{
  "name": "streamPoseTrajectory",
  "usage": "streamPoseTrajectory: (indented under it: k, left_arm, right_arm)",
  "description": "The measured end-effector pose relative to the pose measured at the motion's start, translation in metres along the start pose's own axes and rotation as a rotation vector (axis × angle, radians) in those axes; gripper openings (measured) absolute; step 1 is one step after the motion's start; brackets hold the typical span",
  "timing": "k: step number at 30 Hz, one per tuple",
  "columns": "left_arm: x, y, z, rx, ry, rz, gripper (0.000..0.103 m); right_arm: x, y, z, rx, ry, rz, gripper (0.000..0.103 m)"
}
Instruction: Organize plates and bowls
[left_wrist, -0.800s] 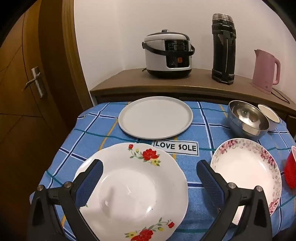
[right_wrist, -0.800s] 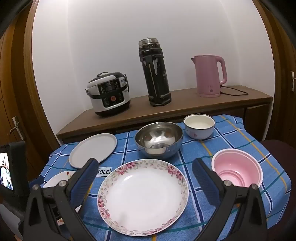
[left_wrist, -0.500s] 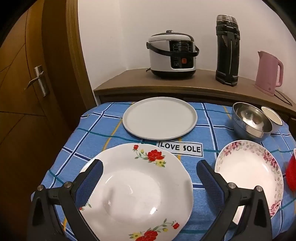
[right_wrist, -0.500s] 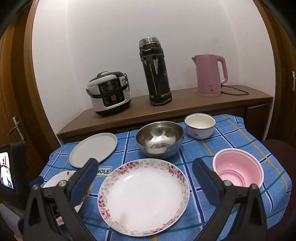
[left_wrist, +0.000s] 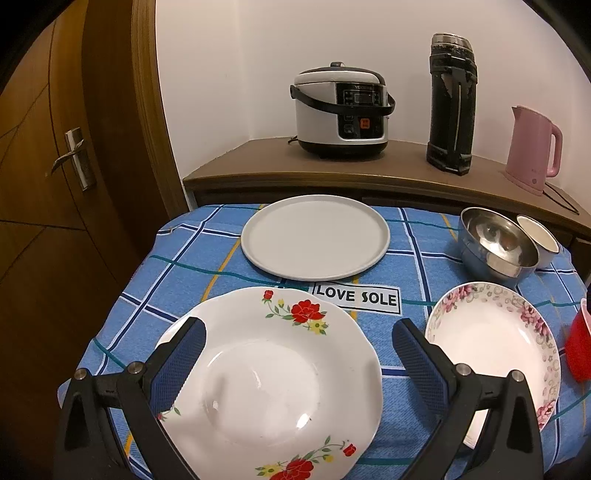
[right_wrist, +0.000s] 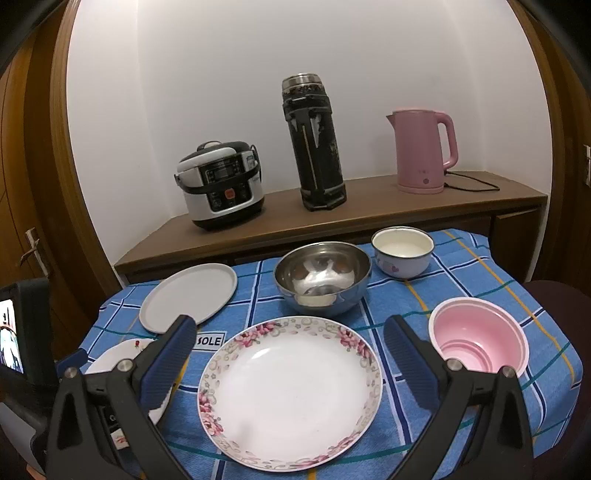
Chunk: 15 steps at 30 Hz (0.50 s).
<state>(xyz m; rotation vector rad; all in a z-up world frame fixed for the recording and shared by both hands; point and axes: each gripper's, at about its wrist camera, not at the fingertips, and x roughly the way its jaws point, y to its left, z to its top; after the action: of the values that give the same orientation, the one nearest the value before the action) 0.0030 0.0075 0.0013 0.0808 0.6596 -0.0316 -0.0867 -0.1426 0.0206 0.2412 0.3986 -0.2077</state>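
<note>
While both tools hang above the near edge of the table, neither has hold of anything. My left gripper (left_wrist: 298, 341) stands wide open over the red-flower plate (left_wrist: 273, 376), its blue pads (left_wrist: 183, 360) spread to about the plate's width; the plate lies flat on the blue checked tablecloth (left_wrist: 192, 258) directly beneath and between the fingers. I cannot tell whether the pads touch its rim. Beyond that plate, past the "LOVE SOLE" label (left_wrist: 357, 297), sits the plain grey plate (left_wrist: 315, 236), well apart from the tool.

My right gripper (right_wrist: 289, 343) is likewise fully spread and empty, poised over the pink-rimmed plate (right_wrist: 290, 391), which lies flat between its fingers. Just behind this plate stands the steel bowl (right_wrist: 322, 281), upright, and behind and to the right of that the small white enamel bowl (right_wrist: 402, 251), close beside it. The pink plastic bowl (right_wrist: 479, 341) sits upright just outside my right finger. In the right wrist view the grey plate lies to the far left and the red-flower plate shows partly behind my left finger.

On the wooden sideboard (right_wrist: 369, 218) at the back stand a rice cooker (right_wrist: 221, 184), a black thermos (right_wrist: 314, 142) and a pink kettle (right_wrist: 423, 151).
</note>
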Motion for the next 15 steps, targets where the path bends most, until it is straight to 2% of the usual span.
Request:
streamPoseTrajectory:
  k: [15]
  left_arm:
    - [-0.0002, -0.0013, -0.001, 0.0, 0.0, -0.001, 0.102]
  right_arm:
    - [0.0015, 0.0037, -0.0006, -0.003, 0.004, 0.001, 0.103]
